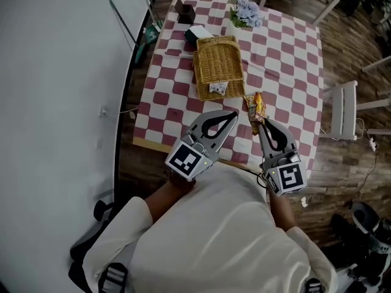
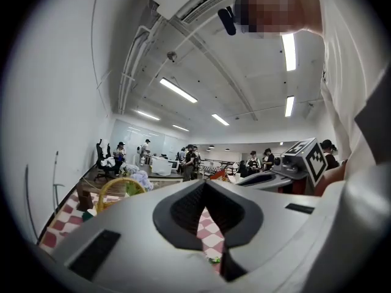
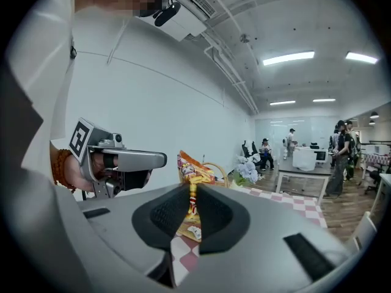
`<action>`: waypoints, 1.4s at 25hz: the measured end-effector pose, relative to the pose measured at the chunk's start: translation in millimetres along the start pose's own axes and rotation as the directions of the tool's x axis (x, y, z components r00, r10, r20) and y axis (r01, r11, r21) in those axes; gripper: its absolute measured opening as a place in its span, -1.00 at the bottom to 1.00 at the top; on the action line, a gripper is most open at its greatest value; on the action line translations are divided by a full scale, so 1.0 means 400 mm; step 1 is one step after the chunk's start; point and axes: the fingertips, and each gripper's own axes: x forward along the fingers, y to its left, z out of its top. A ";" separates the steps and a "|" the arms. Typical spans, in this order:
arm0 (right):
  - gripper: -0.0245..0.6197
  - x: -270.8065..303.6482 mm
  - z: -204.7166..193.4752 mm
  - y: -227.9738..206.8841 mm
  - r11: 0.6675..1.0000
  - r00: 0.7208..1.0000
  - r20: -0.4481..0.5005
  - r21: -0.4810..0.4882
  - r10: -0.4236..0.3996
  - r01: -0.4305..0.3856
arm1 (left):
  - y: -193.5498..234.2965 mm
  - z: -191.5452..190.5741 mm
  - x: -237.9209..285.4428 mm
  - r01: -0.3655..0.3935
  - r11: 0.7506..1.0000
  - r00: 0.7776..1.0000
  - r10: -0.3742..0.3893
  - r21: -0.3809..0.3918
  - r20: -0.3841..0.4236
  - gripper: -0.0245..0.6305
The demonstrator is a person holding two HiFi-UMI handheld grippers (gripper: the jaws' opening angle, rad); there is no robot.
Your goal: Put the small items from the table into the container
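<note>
Right gripper (image 1: pixel 261 122) has its claw narrow, clamped on an orange-yellow snack packet (image 1: pixel 256 107). The packet sticks out past the tips at 12 o'clock, and in the right gripper view (image 3: pixel 191 187) it stands up between the pads (image 3: pixel 194 168)

Left gripper (image 1: pixel 234 113) has its claw closed, tips together, with nothing in it. The left gripper view (image 2: pixel 204 182) shows only checked cloth through the gap behind the tips

Both grippers are side by side over the near edge of the checked table (image 1: pixel 287 60), left one at 9 o'clock of the right one

Wicker basket (image 1: pixel 217 63) sits mid-table, at 11 o'clock of the held packet and just beside it in the head view. One small packet (image 1: pixel 218 88) lies in the basket's near end

Flowers (image 1: pixel 246 11) are at 1 o'clock of the basket, a dark box (image 1: pixel 185 11) at 11 o'clock, both at the far table edge
</note>
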 end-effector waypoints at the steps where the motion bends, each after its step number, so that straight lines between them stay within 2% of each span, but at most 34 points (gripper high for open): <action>1: -0.76 0.014 0.002 0.018 1.000 1.000 0.001 -0.002 0.025 -0.025 | 0.010 -0.001 -0.015 -0.019 1.000 1.000 0.019 -0.002 -0.001 -0.85; 5: -0.76 0.064 0.008 0.084 0.995 0.995 -0.001 -0.011 0.104 -0.104 | 0.045 -0.007 -0.071 -0.082 0.997 0.997 0.082 -0.012 -0.001 -0.85; 10: -0.76 0.100 0.018 0.109 0.991 0.991 -0.004 -0.015 0.136 -0.136 | 0.079 -0.010 -0.108 -0.125 0.992 0.992 0.125 -0.020 -0.003 -0.85; 18: -0.76 0.191 0.017 0.078 0.990 0.992 -0.012 -0.055 0.129 -0.130 | 0.124 -0.009 -0.084 -0.110 0.994 0.994 0.110 -0.016 0.006 -0.85; 20: -0.76 0.223 0.000 0.069 0.989 0.991 -0.027 -0.060 0.130 -0.132 | 0.135 -0.012 -0.070 -0.099 0.995 0.995 0.099 0.012 0.015 -0.85; 23: -0.76 0.279 -0.021 0.050 0.987 0.990 -0.055 -0.082 0.131 -0.136 | 0.164 -0.026 -0.048 -0.090 0.995 0.996 0.089 0.049 0.030 -0.85; 30: -0.76 0.443 -0.062 0.003 0.977 0.980 -0.159 -0.153 0.123 -0.148 | 0.285 -0.107 0.015 -0.119 0.992 0.993 0.120 0.033 -0.017 -0.85; 35: -0.76 0.560 -0.130 -0.026 0.958 0.955 -0.283 -0.239 0.089 -0.160 | 0.359 -0.161 0.059 -0.131 0.991 0.989 0.133 0.039 -0.059 -0.85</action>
